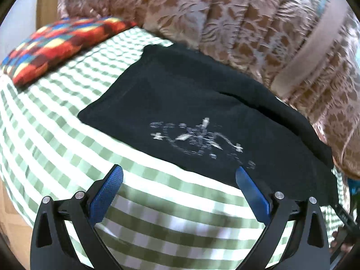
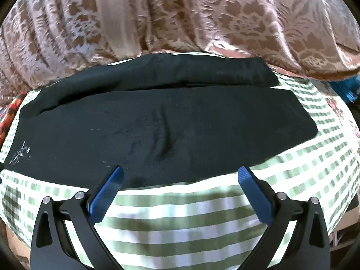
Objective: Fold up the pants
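Pants (image 2: 157, 126), dark, lie flat across the green-check sheet (image 2: 180, 211) on the bed, one leg laid along the other at 12 o'clock. White print (image 1: 200, 139) near one end. Left tool (image 1: 178, 175) spread wide, nothing in it, its 3 o'clock fingertip over the pants edge. Right tool (image 2: 180, 176) spread wide, nothing in it, tips at the near hem. Floral blanket (image 2: 202, 15) bunched beyond, at 12. Patchwork pillow (image 1: 56, 45) at 10 in the left view.
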Demonstrator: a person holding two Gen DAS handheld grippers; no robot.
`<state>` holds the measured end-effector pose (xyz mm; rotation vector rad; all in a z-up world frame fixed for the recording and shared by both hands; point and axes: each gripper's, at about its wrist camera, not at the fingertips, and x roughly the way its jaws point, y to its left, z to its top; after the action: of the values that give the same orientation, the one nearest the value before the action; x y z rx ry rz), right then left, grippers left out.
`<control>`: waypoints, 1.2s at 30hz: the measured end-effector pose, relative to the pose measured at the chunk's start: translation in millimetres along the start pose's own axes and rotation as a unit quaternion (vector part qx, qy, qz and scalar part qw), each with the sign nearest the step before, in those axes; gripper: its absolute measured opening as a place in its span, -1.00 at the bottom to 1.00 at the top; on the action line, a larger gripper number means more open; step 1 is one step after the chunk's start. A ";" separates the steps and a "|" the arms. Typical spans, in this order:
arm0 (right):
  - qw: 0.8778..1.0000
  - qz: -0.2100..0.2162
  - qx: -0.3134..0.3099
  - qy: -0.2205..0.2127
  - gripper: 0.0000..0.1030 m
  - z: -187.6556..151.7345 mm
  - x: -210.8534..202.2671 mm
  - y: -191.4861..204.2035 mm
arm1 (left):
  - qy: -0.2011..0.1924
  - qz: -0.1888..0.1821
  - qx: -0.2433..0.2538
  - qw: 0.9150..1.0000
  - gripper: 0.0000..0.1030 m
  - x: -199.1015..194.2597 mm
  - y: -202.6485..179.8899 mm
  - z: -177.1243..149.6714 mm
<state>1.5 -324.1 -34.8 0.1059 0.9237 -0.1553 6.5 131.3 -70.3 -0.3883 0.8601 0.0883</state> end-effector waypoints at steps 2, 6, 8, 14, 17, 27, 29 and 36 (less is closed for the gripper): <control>1.000 0.016 0.019 0.005 0.97 0.2 -0.4 -19.9 | 0.003 -0.002 -0.008 1.000 0.93 3.6 5.9 4.2; 0.989 0.081 0.121 0.027 0.96 1.4 -3.3 -80.2 | 0.020 -0.020 -0.048 0.998 0.64 13.6 24.3 11.0; 0.976 0.111 0.184 0.032 0.96 -0.7 -1.0 -113.9 | 0.025 -0.030 -0.077 0.996 0.52 17.0 37.1 13.5; 0.936 0.140 0.322 0.016 0.79 -1.8 14.0 -190.1 | 0.020 -0.082 -0.161 0.983 0.46 23.3 67.6 22.4; 0.922 0.151 0.357 0.021 0.62 -1.7 32.6 -206.2 | 0.017 -0.093 -0.180 0.979 0.46 30.1 70.8 25.1; 0.926 0.113 0.358 0.035 -0.40 23.7 71.3 -207.7 | 0.005 -0.098 -0.199 0.975 -0.68 45.9 77.5 36.6; 0.926 0.108 0.359 0.040 -0.61 25.4 75.3 -210.1 | 0.002 -0.099 -0.193 0.976 -0.78 44.6 76.6 39.6; 0.943 0.094 0.318 0.019 -0.74 27.8 43.8 -201.7 | -0.011 -0.074 -0.160 0.984 -0.82 22.9 70.8 37.2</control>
<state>13.2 -530.7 -58.1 0.7962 0.8690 -0.2706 32.0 208.7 -86.7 -0.7497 0.7933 0.0926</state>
